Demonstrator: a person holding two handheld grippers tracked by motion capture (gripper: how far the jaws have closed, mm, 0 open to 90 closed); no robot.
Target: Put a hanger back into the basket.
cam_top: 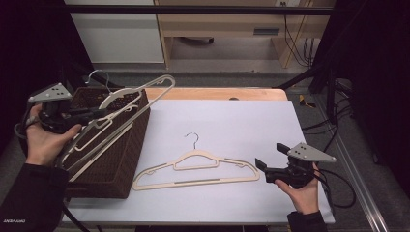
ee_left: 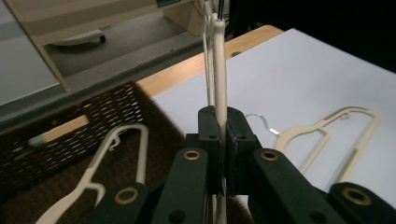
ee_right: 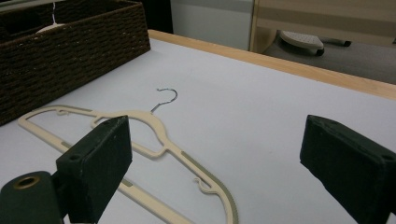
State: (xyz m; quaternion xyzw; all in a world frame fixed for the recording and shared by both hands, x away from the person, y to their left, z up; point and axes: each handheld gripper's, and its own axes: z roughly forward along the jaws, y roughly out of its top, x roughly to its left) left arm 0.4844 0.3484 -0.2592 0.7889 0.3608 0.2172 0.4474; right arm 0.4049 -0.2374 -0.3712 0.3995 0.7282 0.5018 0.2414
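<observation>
While resting at the left edge of the table [cam_top: 222, 116], over the brown woven basket [cam_top: 121, 164], gripping with the left gripper [cam_top: 99, 114]: jaws pressed tight on the thin bar of a cream hanger [cam_top: 145, 99], lifted and tilting up out of the basket toward the far side. In the left gripper view, holding that raised hanger [ee_left: 219, 70] edge-on between the closed jaws of the left gripper [ee_left: 223, 135], its bar rising straight up past the pads. Lying lower in the basket [ee_left: 56, 140], a further cream hanger [ee_left: 107, 168] with its shoulder curve showing. In the high view, several cream hangers overlapping in the basket; exact count hard to tell.

Lying flat on the white table cover, near the middle, a second cream hanger [cam_top: 196, 169] with its metal hook pointing away from the person, one end just beside the basket, apart from both grippers.

Hovering at the near right of the table, just beside the flat hanger's right end, the right gripper [cam_top: 261, 166] held in the right hand [cam_top: 304, 193]. In the right gripper view, standing wide open with nothing between the jaws of the right gripper [ee_right: 224, 154], the flat hanger [ee_right: 154, 140] lying on the table beyond them and the basket [ee_right: 70, 51] at the upper left.
</observation>
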